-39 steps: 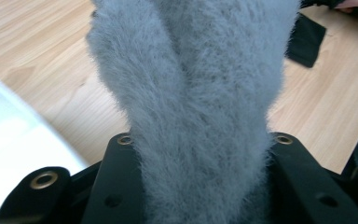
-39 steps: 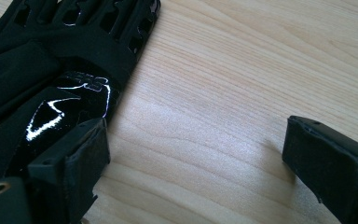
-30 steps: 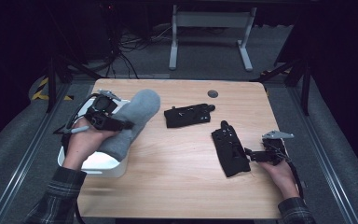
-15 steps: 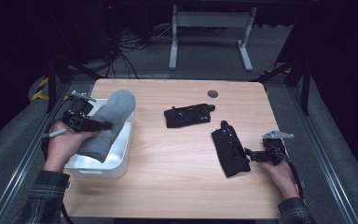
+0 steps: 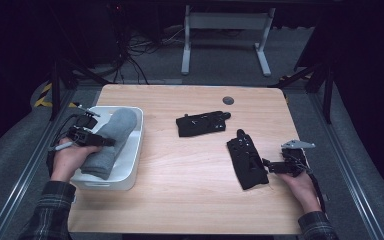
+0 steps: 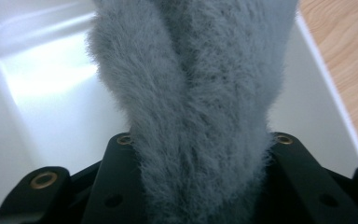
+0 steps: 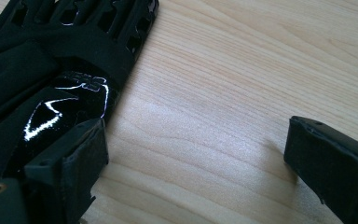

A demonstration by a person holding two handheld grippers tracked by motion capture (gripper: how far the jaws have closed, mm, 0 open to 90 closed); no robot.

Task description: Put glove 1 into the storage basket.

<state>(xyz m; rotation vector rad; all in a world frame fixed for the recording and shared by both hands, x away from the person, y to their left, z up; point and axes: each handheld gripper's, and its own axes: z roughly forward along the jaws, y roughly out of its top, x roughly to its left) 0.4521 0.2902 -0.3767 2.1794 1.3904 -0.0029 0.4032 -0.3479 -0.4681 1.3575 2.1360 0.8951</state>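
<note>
A grey fuzzy sock point(image 5: 109, 142) lies lengthwise in the white bin point(image 5: 134, 159) at the table's left. My left gripper point(image 5: 102, 141) is shut on its near end. In the left gripper view the sock point(image 6: 191, 93) bulges out between the two black jaws of that gripper point(image 6: 200, 140), with the bin's white walls around it. At the right, my right gripper point(image 5: 269, 166) rests on the table, open, beside a black glove point(image 5: 247, 160). In the right gripper view that gripper point(image 7: 198, 144) has bare wood between its jaws, and its left jaw sits at the glove's point(image 7: 42, 79) edge.
A second black glove point(image 5: 202, 123) lies near the table's middle, toward the back. A round grey grommet point(image 5: 228, 100) is set in the wood at the far edge. Bare wood spreads between the bin and the gloves.
My left gripper has carried the grey sock leftward and down, from above the bin's right edge into the bin. The right gripper has stayed put.
</note>
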